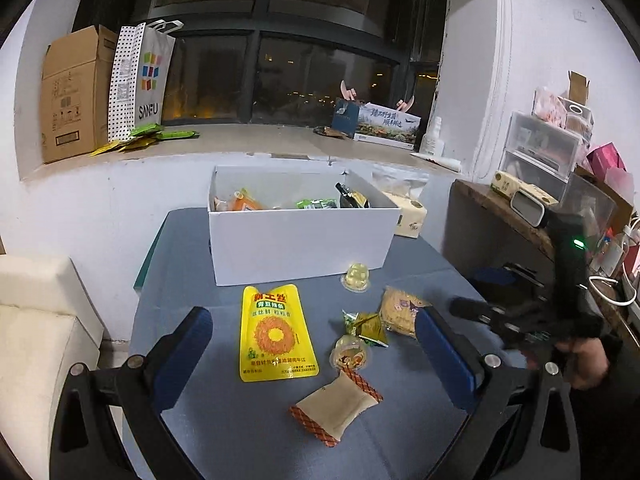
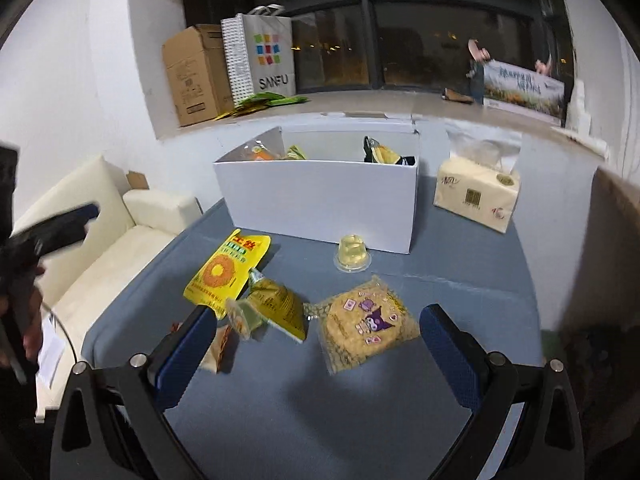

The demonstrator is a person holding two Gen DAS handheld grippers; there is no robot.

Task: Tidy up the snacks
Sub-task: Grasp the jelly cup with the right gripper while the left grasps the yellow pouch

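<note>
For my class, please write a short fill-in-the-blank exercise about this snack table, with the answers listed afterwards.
1. The clear jelly cup stands just in front of the white ____.
2. The tissue pack lies to the ____ of the box.
3. Both the left gripper and the right gripper are ____.
4. The big yellow packet lies on a ____ tablecloth.

Answers: box; right; open; blue

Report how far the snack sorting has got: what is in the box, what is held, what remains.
Done: the white box already holds several packets.

In hand: nothing; the left gripper and the right gripper are both open and empty above the table.

Left: the yellow pouch, clear jelly cup, cracker pack, olive-green packet, orange jelly cup and tan wrapped pastry.
</note>
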